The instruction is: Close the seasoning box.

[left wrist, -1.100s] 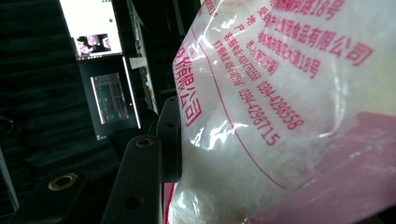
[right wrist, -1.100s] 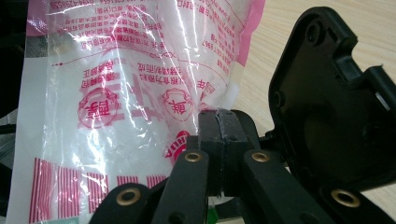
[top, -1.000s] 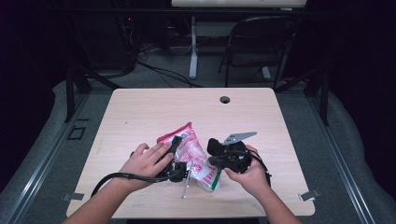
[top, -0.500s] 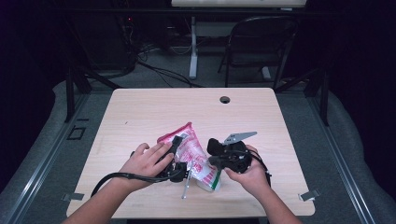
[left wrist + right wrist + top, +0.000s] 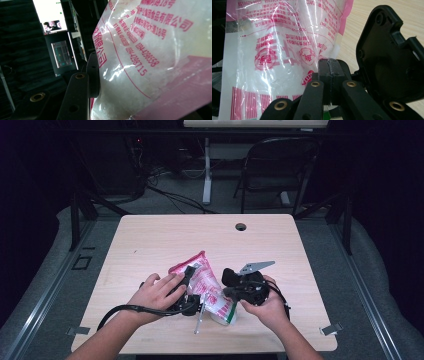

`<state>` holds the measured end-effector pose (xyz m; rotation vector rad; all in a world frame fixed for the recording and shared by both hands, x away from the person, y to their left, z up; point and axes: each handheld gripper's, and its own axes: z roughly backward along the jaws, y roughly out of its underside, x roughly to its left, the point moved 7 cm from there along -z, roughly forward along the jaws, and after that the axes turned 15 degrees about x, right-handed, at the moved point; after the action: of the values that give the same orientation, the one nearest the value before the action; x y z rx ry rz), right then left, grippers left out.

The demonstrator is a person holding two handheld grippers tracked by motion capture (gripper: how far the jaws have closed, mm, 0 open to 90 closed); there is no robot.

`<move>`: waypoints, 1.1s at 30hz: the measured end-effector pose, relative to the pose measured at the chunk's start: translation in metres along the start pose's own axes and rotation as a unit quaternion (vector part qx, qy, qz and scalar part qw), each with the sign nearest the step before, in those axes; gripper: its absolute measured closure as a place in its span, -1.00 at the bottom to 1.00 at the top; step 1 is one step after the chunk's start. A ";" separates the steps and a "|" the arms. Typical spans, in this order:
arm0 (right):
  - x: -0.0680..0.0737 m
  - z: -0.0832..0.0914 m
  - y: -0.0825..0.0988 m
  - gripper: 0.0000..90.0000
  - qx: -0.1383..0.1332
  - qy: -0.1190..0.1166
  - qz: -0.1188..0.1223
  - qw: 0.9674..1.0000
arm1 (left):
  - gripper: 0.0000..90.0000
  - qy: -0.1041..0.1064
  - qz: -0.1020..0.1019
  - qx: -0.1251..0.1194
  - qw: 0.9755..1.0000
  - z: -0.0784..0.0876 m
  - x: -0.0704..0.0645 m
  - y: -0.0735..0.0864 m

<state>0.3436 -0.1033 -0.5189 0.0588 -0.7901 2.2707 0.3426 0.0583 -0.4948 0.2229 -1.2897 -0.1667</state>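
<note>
From the high view, the bag (image 5: 202, 282) lies on the bench (image 5: 150, 245) near my edge, between my two hands, its pink top pointing away from me and its green-edged bottom toward me. My left gripper (image 5: 192, 292) lies along the bag's left side under my hand; my right gripper (image 5: 227, 290) meets it from the right near the lower end. A thin pale stick lies by the bag's bottom; I cannot tell what it is. In the left gripper view, the bag (image 5: 155, 57) bulges with white grainy stuff, and one black finger (image 5: 93, 75) presses its clear film; the jaws have just been closing further, and I judge they are clamped on the bag's body. In the right gripper view, my right gripper's (image 5: 328, 67) pads are pressed together, and the bag (image 5: 279, 50) stands just behind them; I cannot tell whether a fold of film is pinched between them. I judge the bag soft, shifting and fairly heavy, its film slippery and easy to tear, so the flat pink seam is the safest hold, with support under the full belly.
</note>
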 end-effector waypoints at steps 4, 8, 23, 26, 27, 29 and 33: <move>0.000 0.000 0.000 1.00 0.000 -0.001 0.001 1.000 | 0.51 -0.005 -0.004 0.001 1.000 0.000 0.001 0.000; 0.000 0.000 0.000 1.00 -0.002 0.000 0.000 1.000 | 0.51 -0.010 -0.007 0.001 1.000 0.001 0.001 0.000; 0.001 0.001 0.000 1.00 0.000 0.001 0.001 1.000 | 0.53 -0.020 -0.013 0.002 1.000 0.002 0.002 0.000; 0.001 0.001 -0.001 1.00 0.000 0.002 0.002 1.000 | 0.53 -0.022 -0.013 0.003 1.000 0.002 0.002 0.000; 0.002 0.001 -0.001 1.00 0.000 0.001 0.003 1.000 | 0.53 -0.023 -0.013 0.003 1.000 0.002 0.003 0.000; 0.002 0.000 -0.001 1.00 -0.001 0.000 0.002 1.000 | 0.53 -0.024 -0.014 0.003 1.000 0.002 0.003 0.000; 0.003 0.000 -0.002 1.00 -0.001 0.002 0.003 1.000 | 0.53 -0.027 -0.016 0.004 1.000 0.002 0.004 -0.001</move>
<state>0.3425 -0.1006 -0.5173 0.0513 -0.7920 2.2742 0.3415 0.0566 -0.4910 0.2472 -1.3400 -0.1972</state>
